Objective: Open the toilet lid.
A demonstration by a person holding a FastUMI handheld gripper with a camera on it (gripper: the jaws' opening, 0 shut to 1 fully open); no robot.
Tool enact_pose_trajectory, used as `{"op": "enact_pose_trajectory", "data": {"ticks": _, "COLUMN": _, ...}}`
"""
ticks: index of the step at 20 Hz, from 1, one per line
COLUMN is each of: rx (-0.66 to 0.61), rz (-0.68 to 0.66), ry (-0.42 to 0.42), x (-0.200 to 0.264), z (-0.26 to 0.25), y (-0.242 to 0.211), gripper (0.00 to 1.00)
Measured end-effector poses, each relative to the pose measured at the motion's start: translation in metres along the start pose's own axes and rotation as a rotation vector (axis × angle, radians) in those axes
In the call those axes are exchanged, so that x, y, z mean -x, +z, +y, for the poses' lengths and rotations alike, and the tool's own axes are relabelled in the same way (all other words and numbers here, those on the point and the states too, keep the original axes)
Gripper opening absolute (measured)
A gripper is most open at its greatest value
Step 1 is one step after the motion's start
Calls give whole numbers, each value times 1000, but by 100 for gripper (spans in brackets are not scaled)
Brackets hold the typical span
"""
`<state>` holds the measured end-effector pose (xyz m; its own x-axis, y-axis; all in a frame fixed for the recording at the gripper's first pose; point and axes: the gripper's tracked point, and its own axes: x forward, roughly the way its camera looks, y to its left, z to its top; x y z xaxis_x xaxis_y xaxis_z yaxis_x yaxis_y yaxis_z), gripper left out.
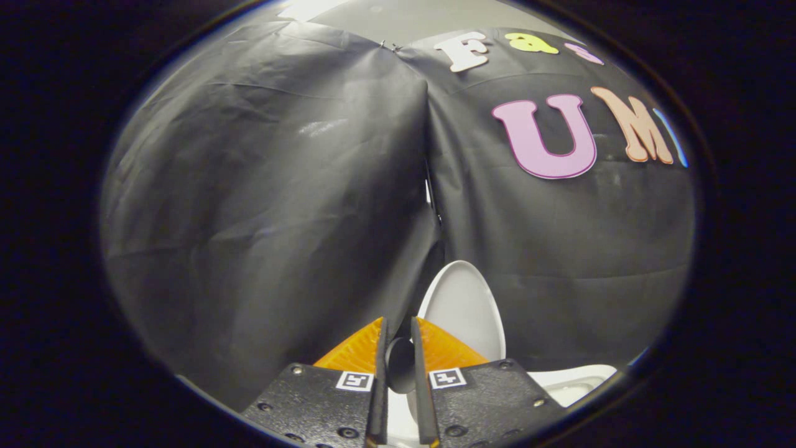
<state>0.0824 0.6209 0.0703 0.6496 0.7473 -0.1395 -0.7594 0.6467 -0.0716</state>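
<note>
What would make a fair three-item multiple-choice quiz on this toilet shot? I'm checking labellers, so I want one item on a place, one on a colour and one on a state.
1. Where is the toilet lid relative to the gripper?
A. Just beyond the fingertips, against the black cloth wall
B. Lying behind the gripper
C. On top of the cloth wall

2. What colour is the lid?
A. Black
B. White
C. Blue

3. How does the lid stand?
A. Flat down and shut
B. Raised upright
C. Taken off, lying on the floor

Key: 1 A, the lid rises just past the fingertips with the cloth behind it. 2 B, its surface is plain white. 3 B, it stands on end above the white toilet body, while the fingers sit close together with a narrow gap, pressing on nothing.
</note>
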Motion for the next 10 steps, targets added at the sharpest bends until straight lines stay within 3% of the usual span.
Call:
{"op": "enact_pose_trajectory", "data": {"ticks": 1, "rx": -7, "rz": 5, "ry": 0, "x": 0, "z": -3, "y": -1, "gripper": 21}}
{"op": "enact_pose_trajectory", "data": {"ticks": 10, "rx": 4, "rz": -120, "ry": -13, "x": 38, "z": -30, "y": 37, "gripper": 97}}
